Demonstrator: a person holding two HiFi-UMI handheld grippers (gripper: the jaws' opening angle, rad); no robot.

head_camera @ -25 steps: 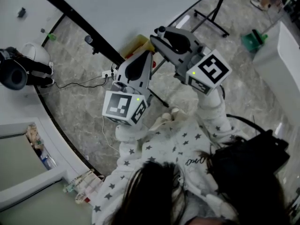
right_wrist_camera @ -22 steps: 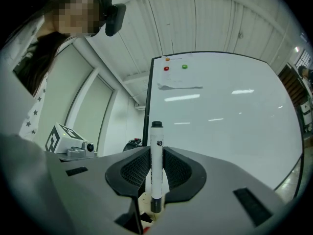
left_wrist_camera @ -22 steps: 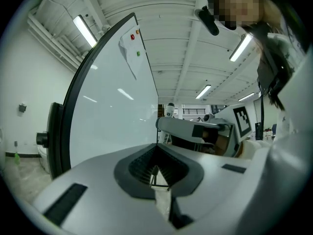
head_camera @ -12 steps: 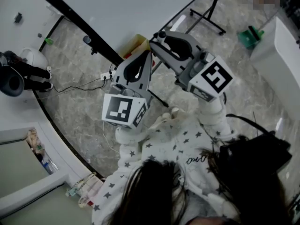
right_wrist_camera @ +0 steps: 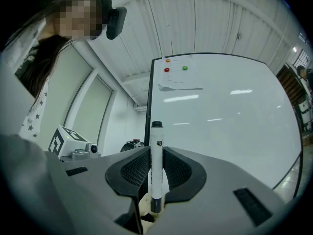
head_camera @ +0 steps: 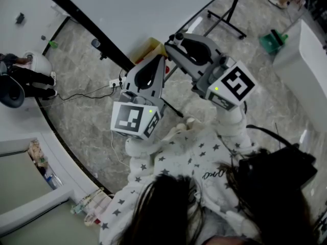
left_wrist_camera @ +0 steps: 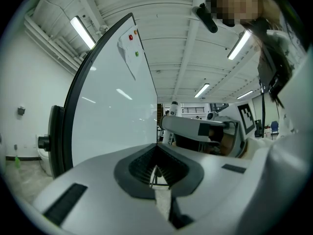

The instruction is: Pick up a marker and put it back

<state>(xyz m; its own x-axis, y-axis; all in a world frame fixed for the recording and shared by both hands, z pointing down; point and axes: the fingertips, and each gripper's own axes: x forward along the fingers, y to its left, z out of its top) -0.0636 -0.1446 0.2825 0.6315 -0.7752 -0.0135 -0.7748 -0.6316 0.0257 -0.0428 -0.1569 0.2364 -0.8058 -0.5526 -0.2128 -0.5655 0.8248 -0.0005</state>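
Observation:
A white marker (right_wrist_camera: 156, 151) with a black cap stands upright between the pads of my right gripper (right_wrist_camera: 156, 174), which is shut on its barrel. In the head view the right gripper (head_camera: 177, 41) points at the whiteboard (head_camera: 143, 9), and the marker's dark end (head_camera: 178, 35) shows at its tip. My left gripper (head_camera: 161, 61) is held beside it, a little lower and to the left. In the left gripper view the left gripper (left_wrist_camera: 157, 169) is shut with nothing between its pads. The whiteboard (left_wrist_camera: 112, 106) fills the left of that view.
The whiteboard's black frame and stand legs (head_camera: 230, 19) cross the marble floor. A yellow object (head_camera: 150, 47), a power strip with cable (head_camera: 117, 80) and a green item (head_camera: 276, 41) lie on the floor. A white counter (head_camera: 306, 70) is at the right. A person (head_camera: 20, 80) is at the far left.
The right gripper has shifted only slightly and still grips the marker. The left gripper has kept still.

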